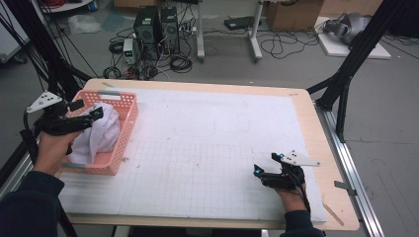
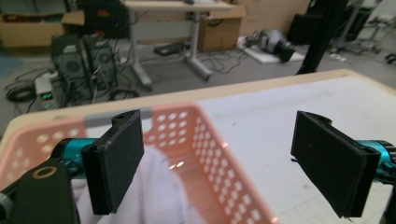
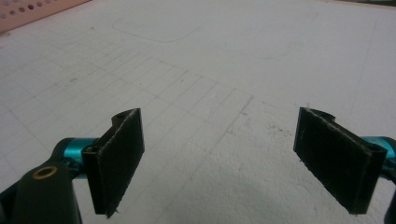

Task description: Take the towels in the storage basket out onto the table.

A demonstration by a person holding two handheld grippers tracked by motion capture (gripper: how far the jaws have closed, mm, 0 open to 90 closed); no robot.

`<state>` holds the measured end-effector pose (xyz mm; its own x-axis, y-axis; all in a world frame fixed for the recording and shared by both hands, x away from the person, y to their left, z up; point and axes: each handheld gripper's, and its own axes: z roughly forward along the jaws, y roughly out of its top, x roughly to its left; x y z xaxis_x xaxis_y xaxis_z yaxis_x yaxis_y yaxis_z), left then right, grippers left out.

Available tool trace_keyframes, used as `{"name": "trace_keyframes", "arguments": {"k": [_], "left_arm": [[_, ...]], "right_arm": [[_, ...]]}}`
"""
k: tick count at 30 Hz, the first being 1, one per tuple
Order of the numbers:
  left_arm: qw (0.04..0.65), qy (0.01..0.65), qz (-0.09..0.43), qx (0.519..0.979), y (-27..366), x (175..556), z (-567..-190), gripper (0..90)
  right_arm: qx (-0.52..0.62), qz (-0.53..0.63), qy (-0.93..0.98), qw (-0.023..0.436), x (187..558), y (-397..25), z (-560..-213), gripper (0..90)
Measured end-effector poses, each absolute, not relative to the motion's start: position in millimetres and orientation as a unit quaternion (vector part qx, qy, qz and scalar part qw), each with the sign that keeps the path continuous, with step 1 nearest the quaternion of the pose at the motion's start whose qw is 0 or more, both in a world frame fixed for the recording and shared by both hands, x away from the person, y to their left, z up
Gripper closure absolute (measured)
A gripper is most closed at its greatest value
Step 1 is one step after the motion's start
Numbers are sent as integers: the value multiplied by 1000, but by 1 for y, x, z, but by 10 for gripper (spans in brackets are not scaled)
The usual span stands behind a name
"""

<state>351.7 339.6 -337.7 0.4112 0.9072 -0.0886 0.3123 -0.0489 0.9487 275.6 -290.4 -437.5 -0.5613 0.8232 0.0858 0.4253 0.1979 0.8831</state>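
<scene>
A pink perforated basket (image 1: 127, 114) stands at the table's left edge with a white cloth (image 1: 101, 132) bunched inside it. My left gripper (image 1: 89, 109) hovers over the basket's near left part, open, with nothing between its jaws. In the left gripper view the basket wall (image 2: 205, 154) and the cloth (image 2: 156, 196) lie just below the wide-apart jaws of the left gripper (image 2: 224, 163). My right gripper (image 1: 266, 164) rests low over the white gridded mat (image 1: 207, 148) at the front right, open and empty. The right gripper view has the right gripper (image 3: 224, 163) above bare mat (image 3: 210, 70).
The mat covers most of the wooden table (image 1: 306, 106). Black frame struts (image 1: 346, 74) rise at the right and left sides. On the floor beyond the far edge stand computer towers (image 1: 157, 27), cables and cardboard boxes. A corner of the basket (image 3: 28, 11) shows top left in the right gripper view.
</scene>
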Motion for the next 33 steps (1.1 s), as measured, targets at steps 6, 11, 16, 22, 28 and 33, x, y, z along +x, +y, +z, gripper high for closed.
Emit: {"name": "trace_keyframes", "arguments": {"k": [6, 11, 16, 22, 28, 33], "left_arm": [[465, 480, 288, 686, 344, 367, -353, 176], [419, 502, 283, 702, 343, 380, -365, 179], [342, 534, 266, 726, 341, 393, -382, 181], [268, 557, 221, 754, 336, 405, -407, 132], [228, 556, 227, 767, 325, 412, -417, 55], [205, 551, 242, 772, 325, 414, -421, 80]], "right_arm": [[418, 475, 745, 210, 276, -290, -437, 149], [419, 472, 747, 209, 276, -290, -438, 149], [419, 470, 748, 208, 276, -291, -439, 149], [418, 469, 749, 209, 275, -292, -439, 150], [418, 468, 751, 207, 274, -292, -439, 150], [416, 466, 753, 205, 275, -291, -440, 150]]}}
